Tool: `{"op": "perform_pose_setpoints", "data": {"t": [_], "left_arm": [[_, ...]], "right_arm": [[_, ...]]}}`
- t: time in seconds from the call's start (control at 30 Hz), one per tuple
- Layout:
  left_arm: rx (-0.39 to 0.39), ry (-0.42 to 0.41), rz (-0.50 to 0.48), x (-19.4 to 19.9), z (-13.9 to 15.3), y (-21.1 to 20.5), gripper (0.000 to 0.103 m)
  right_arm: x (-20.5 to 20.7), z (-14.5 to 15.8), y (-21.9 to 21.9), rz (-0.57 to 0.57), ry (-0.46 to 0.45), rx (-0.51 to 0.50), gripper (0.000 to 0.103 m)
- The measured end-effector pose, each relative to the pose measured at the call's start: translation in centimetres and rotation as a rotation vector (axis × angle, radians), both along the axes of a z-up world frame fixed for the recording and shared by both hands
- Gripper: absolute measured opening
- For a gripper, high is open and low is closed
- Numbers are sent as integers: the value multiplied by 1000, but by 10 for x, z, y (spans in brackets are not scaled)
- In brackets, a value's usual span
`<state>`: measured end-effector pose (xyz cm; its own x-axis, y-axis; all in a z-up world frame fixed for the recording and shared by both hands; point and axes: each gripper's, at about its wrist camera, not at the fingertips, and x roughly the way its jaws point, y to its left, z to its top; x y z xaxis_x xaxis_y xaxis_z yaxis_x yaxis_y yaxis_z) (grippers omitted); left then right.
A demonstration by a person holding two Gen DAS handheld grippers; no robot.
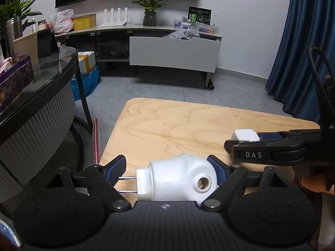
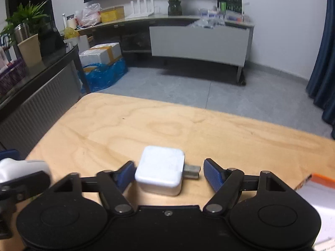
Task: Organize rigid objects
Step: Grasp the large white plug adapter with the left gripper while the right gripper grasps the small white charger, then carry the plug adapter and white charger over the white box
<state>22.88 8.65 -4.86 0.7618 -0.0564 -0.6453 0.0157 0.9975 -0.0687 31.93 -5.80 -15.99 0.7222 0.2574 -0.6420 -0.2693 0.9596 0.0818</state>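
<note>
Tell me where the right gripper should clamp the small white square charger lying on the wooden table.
Grip the small white square charger across its flat side faces, coming from above and behind as the right gripper now sits. Avoid the metal prongs sticking out toward the right finger; the boxy body likely gives the pads parallel surfaces.

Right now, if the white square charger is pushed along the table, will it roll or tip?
The white square charger probably slides, not rolls: it lies flat on a broad face on the wooden table. It looks rigid and likely light. Its smooth, rounded plastic may slip between pads.
</note>
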Motion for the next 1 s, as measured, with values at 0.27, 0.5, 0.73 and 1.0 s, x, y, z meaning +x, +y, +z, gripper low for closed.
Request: {"op": "perform_pose_setpoints", "data": {"t": [0.27, 0.5, 0.73, 1.0], "left_arm": [[0, -5, -2, -14, 5, -3, 86], [-6, 0, -10, -43, 15, -14, 86], [-9, -13, -33, -83, 28, -31, 86], [-2, -43, -57, -116, 42, -46, 86]], "right_arm": [[-38, 14, -11, -11, 6, 15, 71], [-100, 42, -30, -15, -24, 60, 71], [-170, 65, -51, -51, -59, 109, 71], [-228, 75, -68, -83, -86, 95, 71]]}}
